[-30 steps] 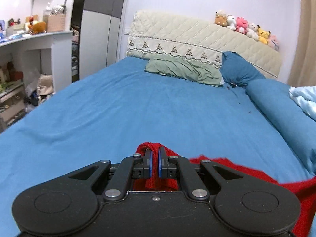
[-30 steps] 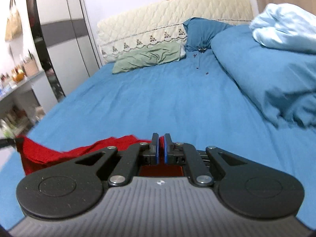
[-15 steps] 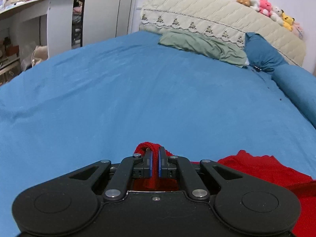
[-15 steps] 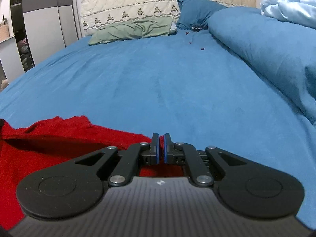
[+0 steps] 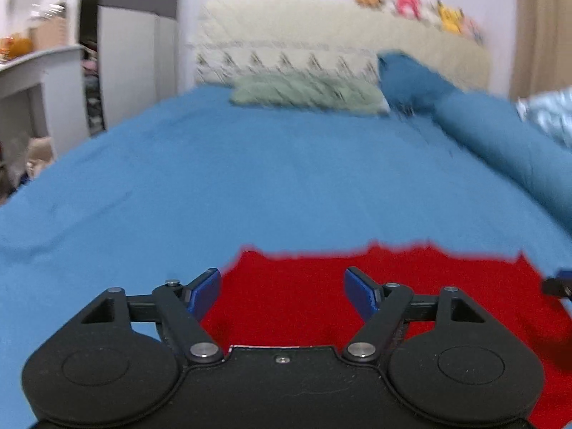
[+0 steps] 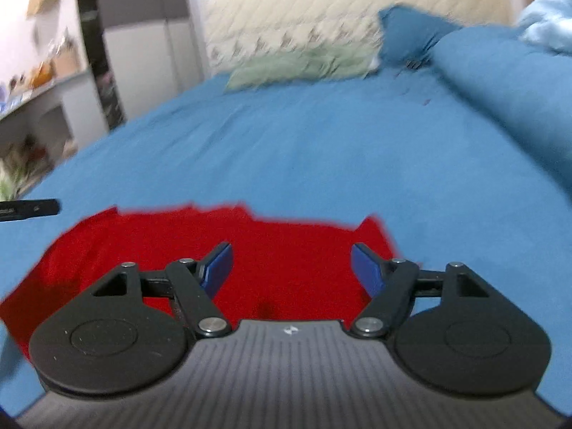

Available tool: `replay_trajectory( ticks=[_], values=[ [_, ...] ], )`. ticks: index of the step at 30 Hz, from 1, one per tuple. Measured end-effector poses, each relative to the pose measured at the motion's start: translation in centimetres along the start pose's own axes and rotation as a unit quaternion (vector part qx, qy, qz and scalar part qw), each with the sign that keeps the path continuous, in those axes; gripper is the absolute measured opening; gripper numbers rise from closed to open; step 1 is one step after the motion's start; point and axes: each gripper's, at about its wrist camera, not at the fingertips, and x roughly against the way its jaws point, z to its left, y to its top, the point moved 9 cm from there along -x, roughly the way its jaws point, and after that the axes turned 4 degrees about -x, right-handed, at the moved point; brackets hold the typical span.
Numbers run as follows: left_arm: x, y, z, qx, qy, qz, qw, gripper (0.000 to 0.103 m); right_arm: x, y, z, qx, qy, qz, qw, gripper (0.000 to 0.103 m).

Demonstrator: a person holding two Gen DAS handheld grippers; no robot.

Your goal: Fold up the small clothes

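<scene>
Two grippers, both spread wide and holding nothing: left gripper [image 5: 282, 291] above the left part of the red garment [image 5: 357, 293], right gripper [image 6: 291, 268] above its right part. Garment spread flat on the blue bedsheet [image 5: 250, 178], near the foot edge of the bed. Green pillow [image 5: 307, 93] and blue pillow [image 5: 407, 78] against the headboard edge. Both views motion-blurred.
</scene>
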Motion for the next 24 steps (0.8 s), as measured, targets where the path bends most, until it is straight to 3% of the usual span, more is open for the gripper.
replay_trajectory(
  ticks=[3,6,9,14,17,19,21,22,24],
  values=[
    [-2.3,-2.4,-0.4,-0.012,-0.005,0.040,0.9991,0.080,-3.1,-1.5,-1.3,-0.026,-0.017,0.044,0.999,0.088],
    [-4.1,-4.4,1.4,0.006,0.010,0.073,0.9973,0.080,-4.6,-2.1,-4.3,-0.062,-0.061,0.050,0.995,0.087],
    [-4.2,-5.1,2.9,0.033,-0.002,0.067,0.9972,0.080,-4.8,-2.0,-5.7,-0.084,-0.060,0.045,0.994,0.085],
    [-3.9,-5.3,2.3,-0.016,0.018,0.064,0.9977,0.081,-5.2,-1.4,-5.4,-0.043,-0.087,0.048,0.994,0.082],
    [-2.9,-4.8,2.7,0.003,0.024,0.070,0.9972,0.081,-3.4,-1.1,-5.6,-0.051,-0.084,0.049,0.994,0.084],
    [-0.8,-3.5,2.2,0.003,0.013,0.048,0.9987,0.082,-1.0,0.3,-5.6,-0.050,-0.082,0.037,0.995,0.084],
    [1.6,-2.2,1.1,-0.010,0.002,0.021,0.9997,0.087,2.5,1.7,-5.1,-0.052,-0.061,0.014,0.997,0.091],
    [3.0,-1.4,0.2,-0.024,0.000,0.008,0.9997,0.095,4.3,2.4,-5.1,-0.053,-0.057,0.004,0.997,0.094],
    [5.1,-0.2,-1.5,-0.043,0.000,-0.010,0.9990,0.103,7.7,3.4,-5.2,-0.055,-0.066,-0.008,0.996,0.101]
  ],
)
